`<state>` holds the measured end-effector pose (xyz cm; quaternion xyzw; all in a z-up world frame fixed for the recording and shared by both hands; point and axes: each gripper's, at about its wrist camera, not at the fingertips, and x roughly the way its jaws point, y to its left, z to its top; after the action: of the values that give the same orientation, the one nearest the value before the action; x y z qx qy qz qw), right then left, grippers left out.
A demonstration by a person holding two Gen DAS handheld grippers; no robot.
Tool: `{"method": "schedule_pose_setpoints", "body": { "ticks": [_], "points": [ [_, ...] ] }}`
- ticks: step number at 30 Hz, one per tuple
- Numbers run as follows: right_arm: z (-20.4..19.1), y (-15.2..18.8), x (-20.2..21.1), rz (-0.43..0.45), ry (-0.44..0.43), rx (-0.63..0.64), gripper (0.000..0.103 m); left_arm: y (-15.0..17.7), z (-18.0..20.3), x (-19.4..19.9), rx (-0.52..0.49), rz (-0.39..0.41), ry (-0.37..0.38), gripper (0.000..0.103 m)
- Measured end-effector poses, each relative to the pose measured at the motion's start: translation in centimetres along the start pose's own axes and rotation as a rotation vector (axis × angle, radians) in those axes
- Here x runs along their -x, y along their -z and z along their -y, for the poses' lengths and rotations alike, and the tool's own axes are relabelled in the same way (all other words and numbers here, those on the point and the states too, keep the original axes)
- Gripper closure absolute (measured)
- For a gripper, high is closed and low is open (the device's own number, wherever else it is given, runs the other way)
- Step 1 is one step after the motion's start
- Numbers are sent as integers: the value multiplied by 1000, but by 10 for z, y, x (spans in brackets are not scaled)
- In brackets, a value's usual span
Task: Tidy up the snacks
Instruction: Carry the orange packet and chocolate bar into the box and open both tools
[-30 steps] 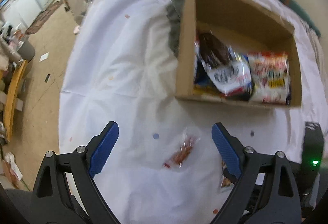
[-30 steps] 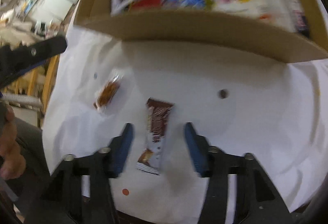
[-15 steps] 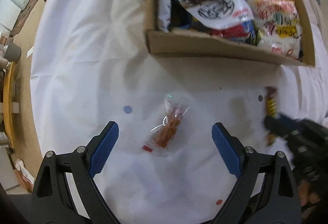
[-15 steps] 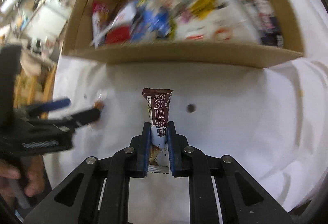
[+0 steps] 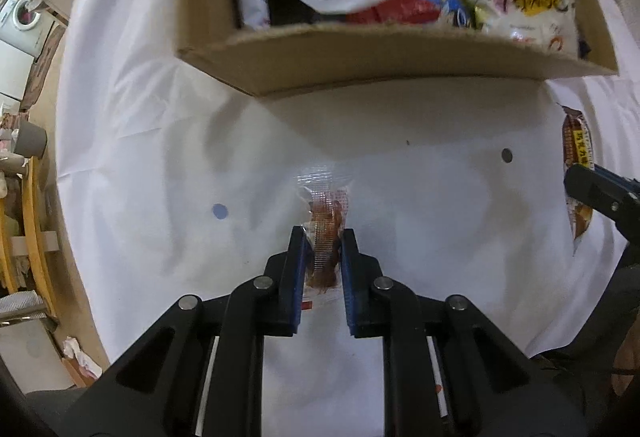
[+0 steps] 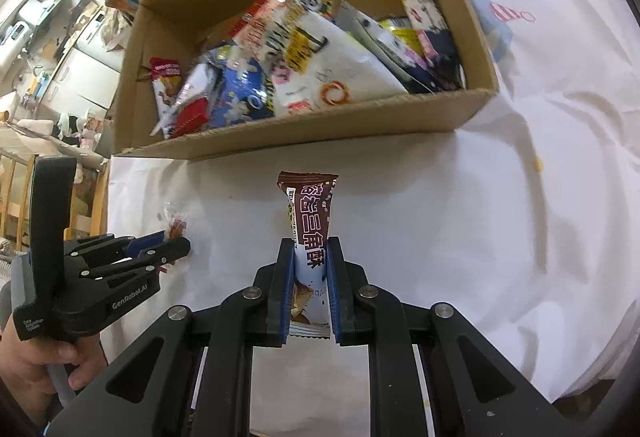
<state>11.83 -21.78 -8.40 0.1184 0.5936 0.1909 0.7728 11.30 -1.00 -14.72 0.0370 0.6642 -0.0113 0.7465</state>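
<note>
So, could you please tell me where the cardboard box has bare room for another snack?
The cardboard box is bare along its far wall, behind the snack bags; its near half is crowded. The white cloth right of the brown bar is also free.

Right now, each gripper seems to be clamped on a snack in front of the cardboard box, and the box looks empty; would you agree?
Not quite: the cardboard box is not empty. The right wrist view shows it packed with snack bags. The rest holds: the left gripper is shut on the clear-wrapped snack and the right gripper on the brown snack bar.
</note>
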Motion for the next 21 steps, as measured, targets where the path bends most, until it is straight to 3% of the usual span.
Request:
{"method": "schedule_pose_setpoints", "body": {
  "ticks": [4,12,15,19,21],
  "points": [
    [-6,-2,4,11,-14,14,87,9,-17,21,64,38,16,90],
    [-21,-10,13,57,-82,29,87,19,-27,97,142,254,-19,89],
    [-26,-14,27,104,-123,33,87,15,-34,115,169,296,4,89],
    [-28,-24,65,261,-167,47,87,0,-33,140,170,355,17,89],
    [-26,-26,72,285,-170,48,87,-4,-35,149,164,383,10,89]
  ]
}}
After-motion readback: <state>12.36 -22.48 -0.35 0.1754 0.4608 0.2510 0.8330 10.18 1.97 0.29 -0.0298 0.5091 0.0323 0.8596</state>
